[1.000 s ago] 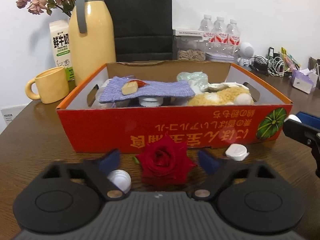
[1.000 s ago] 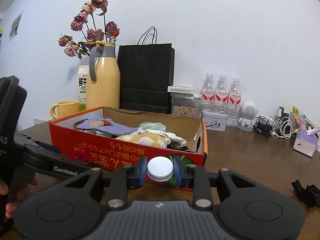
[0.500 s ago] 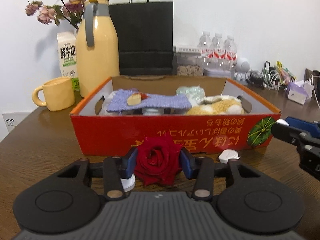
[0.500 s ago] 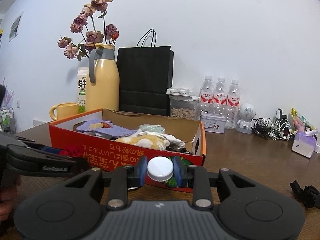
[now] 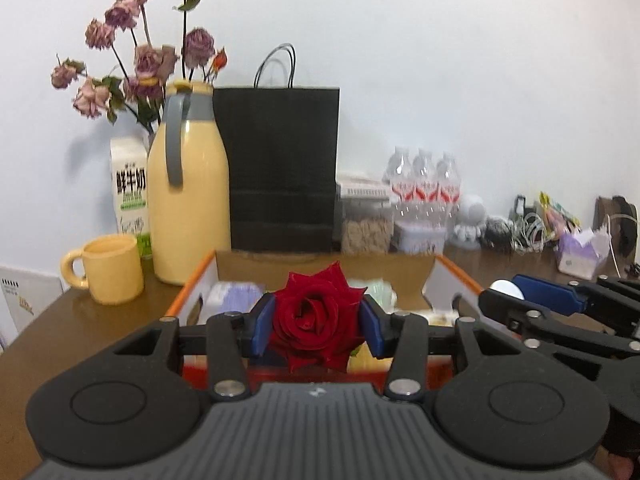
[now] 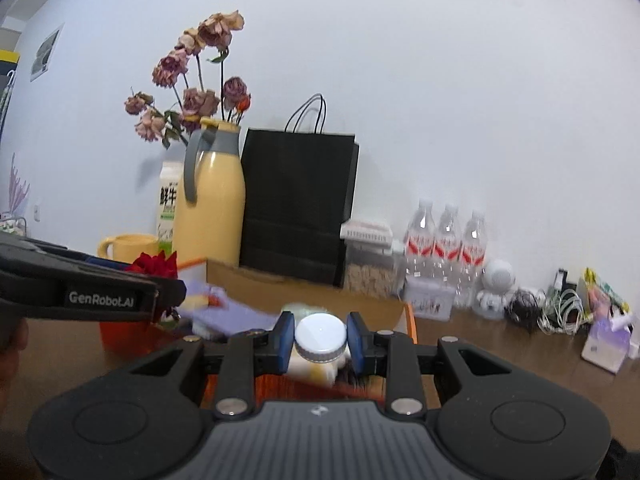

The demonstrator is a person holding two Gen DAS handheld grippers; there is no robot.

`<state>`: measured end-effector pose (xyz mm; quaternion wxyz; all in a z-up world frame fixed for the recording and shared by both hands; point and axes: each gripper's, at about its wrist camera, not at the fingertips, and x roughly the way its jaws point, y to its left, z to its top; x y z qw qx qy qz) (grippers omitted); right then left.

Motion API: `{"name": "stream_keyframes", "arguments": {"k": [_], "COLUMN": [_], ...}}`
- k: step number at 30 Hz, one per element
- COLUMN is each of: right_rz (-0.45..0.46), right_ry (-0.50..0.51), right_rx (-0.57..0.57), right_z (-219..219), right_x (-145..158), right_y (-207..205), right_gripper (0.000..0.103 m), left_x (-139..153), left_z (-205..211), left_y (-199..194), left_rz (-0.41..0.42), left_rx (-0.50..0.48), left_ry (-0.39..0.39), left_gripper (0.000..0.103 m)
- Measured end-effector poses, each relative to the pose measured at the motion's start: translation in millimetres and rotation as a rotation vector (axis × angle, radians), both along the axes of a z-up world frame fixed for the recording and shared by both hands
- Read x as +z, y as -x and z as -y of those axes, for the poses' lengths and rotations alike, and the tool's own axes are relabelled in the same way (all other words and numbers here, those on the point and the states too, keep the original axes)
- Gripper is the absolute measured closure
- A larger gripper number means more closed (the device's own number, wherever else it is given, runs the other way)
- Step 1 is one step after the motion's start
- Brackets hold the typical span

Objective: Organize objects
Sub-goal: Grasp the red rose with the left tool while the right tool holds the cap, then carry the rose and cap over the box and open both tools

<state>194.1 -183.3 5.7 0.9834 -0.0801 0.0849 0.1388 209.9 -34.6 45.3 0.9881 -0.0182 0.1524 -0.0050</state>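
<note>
In the left wrist view, the left tool [image 5: 316, 327] squeezes a red rose [image 5: 318, 320] between its two blue pads, one pad on each side of the bloom, so the flower sits up and faces us without falling. The rose is held up in the air over the near wall of the orange box [image 5: 192, 280], which stands on the brown bench [image 5: 80, 320] and already has soft things inside, so I think the rose is meant to go in there too. The right tool [image 5: 520, 300] shows at the right edge with something white at its tip. In the right wrist view, the right tool [image 6: 320, 338] pinches a white bottle cap [image 6: 320, 336] by its sides, flat top up, above the box [image 6: 408, 316]. The picture is blurry low down, so what lies under the cap is hard to tell. The left tool [image 6: 160, 292] pokes in from the left with the rose [image 6: 154, 266]
</note>
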Motion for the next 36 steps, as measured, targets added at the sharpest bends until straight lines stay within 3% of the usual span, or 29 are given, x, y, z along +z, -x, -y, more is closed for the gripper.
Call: {"name": "stream_keyframes", "arguments": {"k": [6, 14, 22, 24, 25, 26, 27, 28, 29, 30, 31, 36], "right_rz": [0.004, -0.06, -0.134, -0.133, -0.133, -0.134, -0.139, -0.145, -0.149, -0.151, -0.146, -0.142], "right_ry": [-0.013, -0.058, -0.061, -0.055, -0.053, -0.055, -0.055, -0.06, -0.068, -0.077, -0.086, -0.092], "right_rx": [-0.03, -0.062, -0.035, -0.039, -0.045, -0.053, -0.059, -0.064, -0.067, -0.065, -0.061, -0.057], "right_z": [-13, -16, -12, -14, -14, -13, -11, -10, -8, -6, -5, -4], "right_x": [9, -3, -18, -19, -20, -20, -21, -21, -22, -22, -22, -21], "right_y": [-40, -97, -108, -107, -106, -105, -105, -105, -104, -104, -103, -101], "right_gripper": [0.076, 0.076, 0.076, 0.076, 0.076, 0.075, 0.066, 0.045, 0.033, 0.01, 0.0, 0.0], "left_x": [8, -8, -24, -25, -25, -24, -24, -23, -22, -21, -20, -20], "left_z": [-2, -3, -10, -11, -12, -13, -13, -14, -15, -16, -16, -17], "left_y": [-33, -87, -105, -104, -102, -101, -99, -97, -94, -93, -93, -94], "left_rz": [0.014, -0.032, -0.083, -0.083, -0.079, -0.074, -0.063, -0.048, -0.024, -0.015, -0.014, -0.016], "left_rx": [0.02, 0.017, 0.013, 0.022, 0.029, 0.037, 0.044, 0.054, 0.065, 0.067, 0.068, 0.078], "left_ry": [0.016, 0.01, 0.02, 0.021, 0.022, 0.024, 0.027, 0.031, 0.034, 0.034, 0.034, 0.039], "left_gripper": [0.057, 0.057, 0.056, 0.051, 0.04, 0.021, 0.011, 0.0, 0.0, 0.0, 0.0, 0.0]}}
